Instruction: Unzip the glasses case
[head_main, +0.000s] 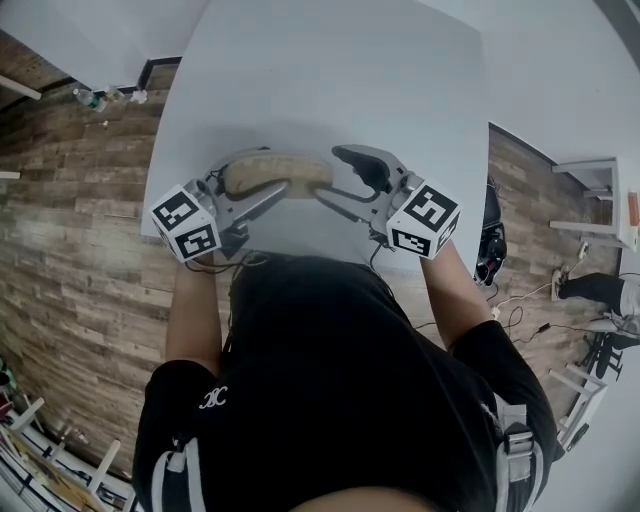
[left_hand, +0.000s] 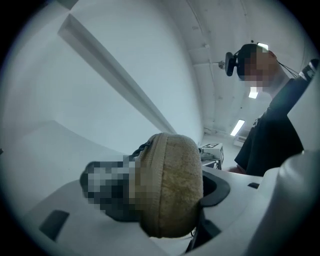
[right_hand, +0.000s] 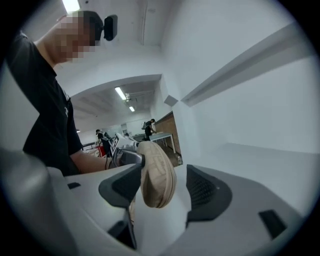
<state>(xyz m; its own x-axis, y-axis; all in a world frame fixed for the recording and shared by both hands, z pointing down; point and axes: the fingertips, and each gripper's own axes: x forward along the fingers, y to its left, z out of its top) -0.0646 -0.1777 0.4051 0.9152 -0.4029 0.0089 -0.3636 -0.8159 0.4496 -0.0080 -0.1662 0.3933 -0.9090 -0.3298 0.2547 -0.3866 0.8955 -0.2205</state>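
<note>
A tan, fuzzy glasses case (head_main: 275, 172) hangs lengthwise above the white table (head_main: 300, 70), just in front of the person's chest. My left gripper (head_main: 255, 180) is shut on its left part. In the left gripper view the case (left_hand: 172, 180) fills the space between the jaws, and a dark zipper cord (left_hand: 142, 148) shows at its top edge. My right gripper (head_main: 332, 175) stands open around the case's right end. In the right gripper view the case (right_hand: 157, 175) lies next to the left pad (right_hand: 122, 185), with a clear gap to the right pad (right_hand: 205, 192).
The table's near edge (head_main: 300, 250) runs just below the grippers, against the person's black shirt (head_main: 330, 380). Wood floor (head_main: 70, 230) lies to the left. Cables and gear (head_main: 520, 290) and a white stand (head_main: 595, 195) sit on the right.
</note>
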